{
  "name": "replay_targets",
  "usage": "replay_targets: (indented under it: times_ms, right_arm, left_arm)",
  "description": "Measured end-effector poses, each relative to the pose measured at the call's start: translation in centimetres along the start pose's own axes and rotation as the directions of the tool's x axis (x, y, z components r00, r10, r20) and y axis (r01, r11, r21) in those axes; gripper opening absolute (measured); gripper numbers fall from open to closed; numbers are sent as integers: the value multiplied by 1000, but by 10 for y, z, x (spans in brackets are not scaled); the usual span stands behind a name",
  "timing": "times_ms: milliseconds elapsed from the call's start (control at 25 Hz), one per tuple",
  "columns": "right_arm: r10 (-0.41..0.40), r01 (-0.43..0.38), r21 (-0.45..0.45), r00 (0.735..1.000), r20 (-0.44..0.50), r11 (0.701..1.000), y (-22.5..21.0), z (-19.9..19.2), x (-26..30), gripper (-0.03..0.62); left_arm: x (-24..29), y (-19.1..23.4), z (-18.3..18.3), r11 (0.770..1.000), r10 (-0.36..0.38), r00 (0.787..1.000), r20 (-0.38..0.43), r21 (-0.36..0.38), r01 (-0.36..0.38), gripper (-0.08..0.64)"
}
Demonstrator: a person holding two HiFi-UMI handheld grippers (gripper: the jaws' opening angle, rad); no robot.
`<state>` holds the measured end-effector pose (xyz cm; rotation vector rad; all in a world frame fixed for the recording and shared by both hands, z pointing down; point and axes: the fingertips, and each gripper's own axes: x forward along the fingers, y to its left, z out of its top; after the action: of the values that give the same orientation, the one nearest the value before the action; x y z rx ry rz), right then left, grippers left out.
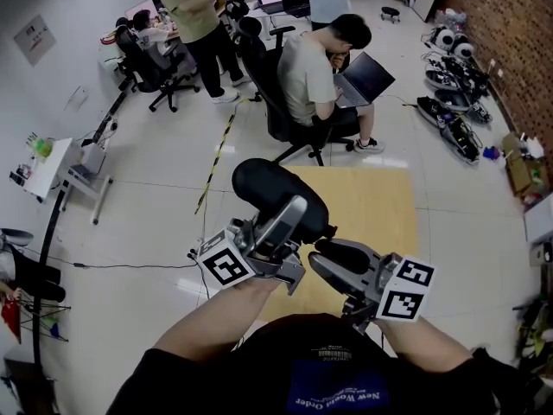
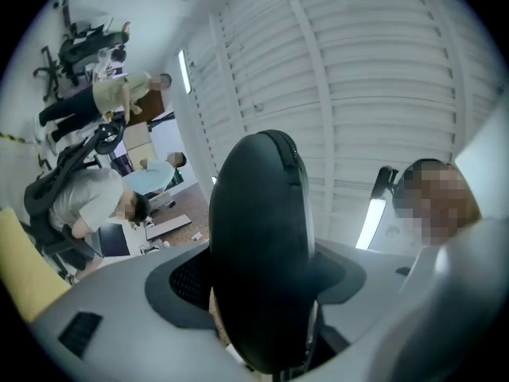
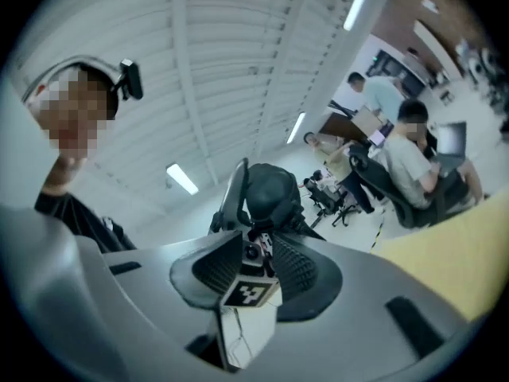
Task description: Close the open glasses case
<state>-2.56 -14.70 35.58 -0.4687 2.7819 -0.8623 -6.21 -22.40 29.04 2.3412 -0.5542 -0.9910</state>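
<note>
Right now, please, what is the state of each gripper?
Left gripper: closed on the black glasses case.
Right gripper: open, nothing between its jaws.

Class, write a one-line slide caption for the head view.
The left tool holds up a black glasses case while the right tool hovers alongside, jaws apart.
</note>
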Motion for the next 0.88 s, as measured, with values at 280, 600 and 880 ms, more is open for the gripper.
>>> replay_targets:
  times_ms: [280, 600, 880]
  right_arm:
    - [30, -43, 232, 998, 58, 972, -10, 6, -3, 71]
    - [-69, 70, 16, 997, -15, 997, -8, 2, 2, 71]
    - [-118, 115, -112, 993, -29, 987, -10, 4, -5, -10]
  left_arm:
    - [3, -6, -5, 980, 27, 998, -65, 197, -13, 329]
    - [5, -7, -16, 956, 58, 993, -107, 291, -24, 329]
    - [8, -1, -22, 973, 72, 993, -96, 227, -48, 328]
